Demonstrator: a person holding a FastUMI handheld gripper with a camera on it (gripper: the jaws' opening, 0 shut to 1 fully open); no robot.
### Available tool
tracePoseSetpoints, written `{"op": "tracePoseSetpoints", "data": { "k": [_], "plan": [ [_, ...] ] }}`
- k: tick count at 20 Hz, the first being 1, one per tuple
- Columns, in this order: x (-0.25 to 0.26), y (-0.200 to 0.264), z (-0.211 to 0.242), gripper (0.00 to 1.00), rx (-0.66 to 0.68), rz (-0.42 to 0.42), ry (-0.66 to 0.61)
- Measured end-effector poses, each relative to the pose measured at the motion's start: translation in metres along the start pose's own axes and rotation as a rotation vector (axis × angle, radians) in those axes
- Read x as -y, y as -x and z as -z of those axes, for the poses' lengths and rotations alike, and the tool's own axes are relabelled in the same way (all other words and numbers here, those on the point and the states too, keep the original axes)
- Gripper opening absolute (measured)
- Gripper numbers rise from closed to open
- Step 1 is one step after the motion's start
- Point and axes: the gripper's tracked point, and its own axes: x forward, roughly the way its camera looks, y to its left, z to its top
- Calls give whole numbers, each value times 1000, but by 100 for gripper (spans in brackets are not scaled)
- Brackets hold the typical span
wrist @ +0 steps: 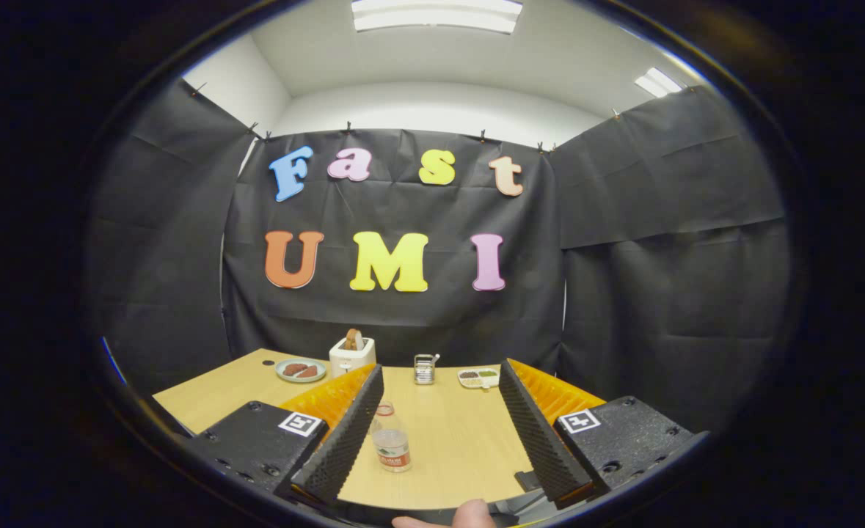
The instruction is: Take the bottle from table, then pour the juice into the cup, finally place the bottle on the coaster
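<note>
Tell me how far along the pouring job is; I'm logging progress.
Nothing looks done yet. The bottle stands upright on the table, between the open tool's fingers, close by the left one, neither pressing on it. In hand: closing in for the grasp. Left: gripping and lifting it, pouring, then setting it down; I can't make out a cup or coaster.

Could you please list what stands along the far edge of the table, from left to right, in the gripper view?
Plate → toaster → metal rack → divided dish. The open claw is nearer, with the bottle between its fingers.
</note>
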Motion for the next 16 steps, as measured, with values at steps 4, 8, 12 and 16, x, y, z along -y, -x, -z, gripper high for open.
{"op": "tracePoseSetpoints", "data": {
  "k": [4, 8, 12, 16],
  "plan": [
    [-2, 0, 2, 100, -8, -10, -8],
    [-2, 0, 4, 100, -19, -12, 0],
    [8, -1, 1, 100, -3, 18, 15],
    [-3, 0, 7, 100, -14, -2, 28]
  ]
}}
